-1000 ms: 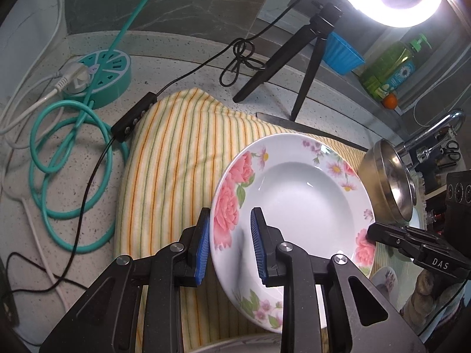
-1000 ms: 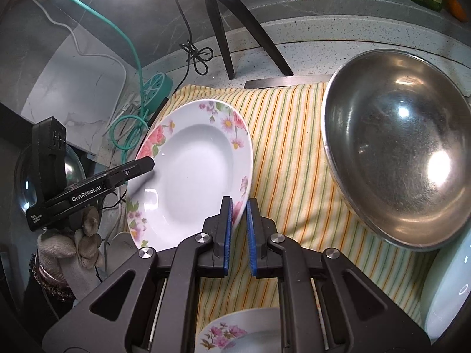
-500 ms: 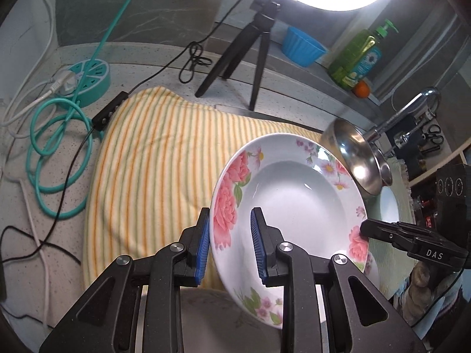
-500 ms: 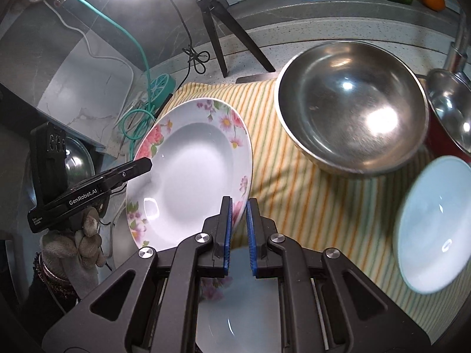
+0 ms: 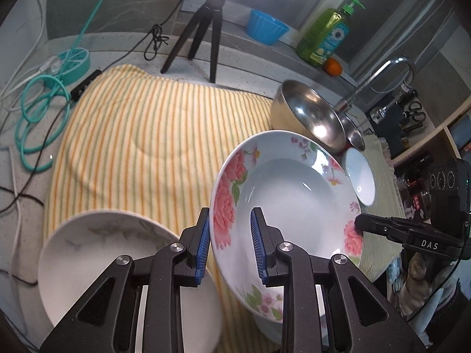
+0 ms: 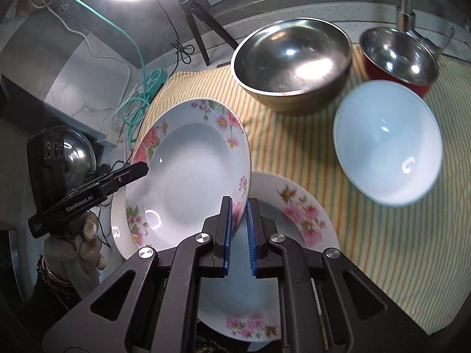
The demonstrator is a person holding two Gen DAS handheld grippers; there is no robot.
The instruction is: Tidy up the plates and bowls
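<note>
A white deep plate with pink flowers (image 5: 288, 194) is held in the air by both grippers at opposite rims. My left gripper (image 5: 231, 236) is shut on its near rim. My right gripper (image 6: 239, 226) is shut on the opposite rim (image 6: 240, 203); it shows in the left wrist view (image 5: 357, 223). The left gripper shows in the right wrist view (image 6: 144, 169). Below lies a second flowered plate (image 6: 297, 220) and a marbled white bowl (image 5: 97, 247). A white bowl (image 6: 388, 144), a large steel bowl (image 6: 291, 61) and a red-sided steel bowl (image 6: 397, 56) stand on the striped cloth (image 5: 141, 135).
A tripod (image 5: 206, 26) with a ring light stands behind the cloth. A teal power strip and cables (image 5: 44, 88) lie at the left. A blue cup (image 5: 266, 29), a green soap bottle (image 5: 326, 38), an orange (image 5: 332, 66) and a tap (image 5: 385, 70) stand at the back right.
Both grippers have carried the flowered plate back toward the near edge and higher. The marbled bowl, the second flowered plate and the white bowl have come into view.
</note>
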